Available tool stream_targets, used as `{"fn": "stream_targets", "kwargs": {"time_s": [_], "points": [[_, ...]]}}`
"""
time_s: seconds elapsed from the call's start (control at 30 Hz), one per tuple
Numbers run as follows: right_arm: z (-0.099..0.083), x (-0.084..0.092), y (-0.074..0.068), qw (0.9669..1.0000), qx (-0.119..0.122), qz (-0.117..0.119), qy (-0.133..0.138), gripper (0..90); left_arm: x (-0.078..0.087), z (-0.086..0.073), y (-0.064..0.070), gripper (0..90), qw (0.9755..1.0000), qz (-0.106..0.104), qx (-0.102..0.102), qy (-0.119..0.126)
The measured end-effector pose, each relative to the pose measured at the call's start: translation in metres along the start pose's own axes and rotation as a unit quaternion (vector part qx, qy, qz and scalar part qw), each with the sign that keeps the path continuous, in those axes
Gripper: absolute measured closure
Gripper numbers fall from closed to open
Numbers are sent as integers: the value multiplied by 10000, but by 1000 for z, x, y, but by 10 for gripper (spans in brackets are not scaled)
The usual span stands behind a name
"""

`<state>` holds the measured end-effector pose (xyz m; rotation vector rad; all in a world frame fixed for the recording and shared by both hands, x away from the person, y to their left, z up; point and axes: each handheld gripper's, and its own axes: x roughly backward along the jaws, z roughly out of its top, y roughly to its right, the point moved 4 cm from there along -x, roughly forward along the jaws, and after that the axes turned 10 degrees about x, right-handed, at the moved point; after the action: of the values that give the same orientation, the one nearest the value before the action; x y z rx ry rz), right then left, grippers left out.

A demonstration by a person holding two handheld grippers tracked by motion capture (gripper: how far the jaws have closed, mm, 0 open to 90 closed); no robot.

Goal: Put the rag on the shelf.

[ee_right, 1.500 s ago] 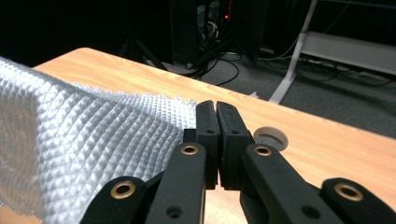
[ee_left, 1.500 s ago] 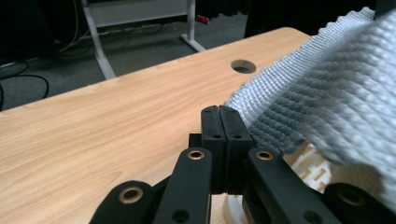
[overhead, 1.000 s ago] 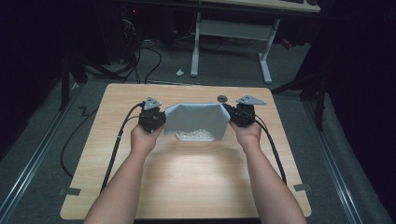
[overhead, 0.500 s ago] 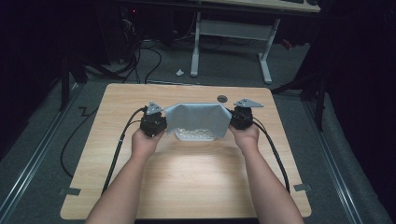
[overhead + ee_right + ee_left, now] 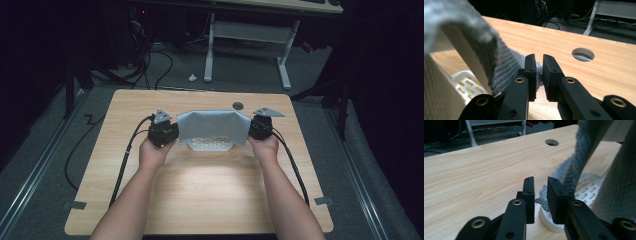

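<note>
A grey cloth (image 5: 214,125) lies draped over a white slotted basket (image 5: 210,146) at the middle of the wooden table (image 5: 200,200). My left gripper (image 5: 175,134) sits at the cloth's left edge and my right gripper (image 5: 251,131) at its right edge. The left gripper (image 5: 540,181) has just been opening. Its jaws stand apart with bare wood showing between them, and the cloth (image 5: 579,165) hangs beside the right jaw over the basket (image 5: 586,190). The right gripper (image 5: 538,58) has also just been opening. A corner of cloth (image 5: 506,65) sits in its narrow gap, and its pads are not pressing on it.
A round cable hole (image 5: 238,105) lies in the tabletop just behind the cloth. Black cables (image 5: 125,160) trail from both grippers toward the table's front. A white desk frame (image 5: 250,45) stands on the floor beyond the far edge.
Both hands and the cloth sit almost where they were; the high view shows no clear shift.
</note>
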<state>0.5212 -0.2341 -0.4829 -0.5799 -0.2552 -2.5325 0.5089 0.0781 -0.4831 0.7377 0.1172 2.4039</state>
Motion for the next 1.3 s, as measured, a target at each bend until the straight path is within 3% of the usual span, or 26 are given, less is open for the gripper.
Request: {"fn": "stream_targets", "kwargs": {"time_s": [0.5, 0.93, 1.23, 1.3], "points": [[10, 19, 10, 9996, 71, -261, 104, 731, 15, 6, -9, 669, 9997, 182, 20, 165], [14, 37, 19, 9988, 158, -454, 136, 661, 33, 3, -27, 639, 9989, 392, 123, 245], [11, 54, 18, 9977, 194, -578, 299, 629, 51, -9, -39, 589, 9979, 470, 247, 368], [8, 59, 18, 9978, 189, -590, 228, 629, 56, -14, -43, 584, 9976, 505, 266, 384]]}}
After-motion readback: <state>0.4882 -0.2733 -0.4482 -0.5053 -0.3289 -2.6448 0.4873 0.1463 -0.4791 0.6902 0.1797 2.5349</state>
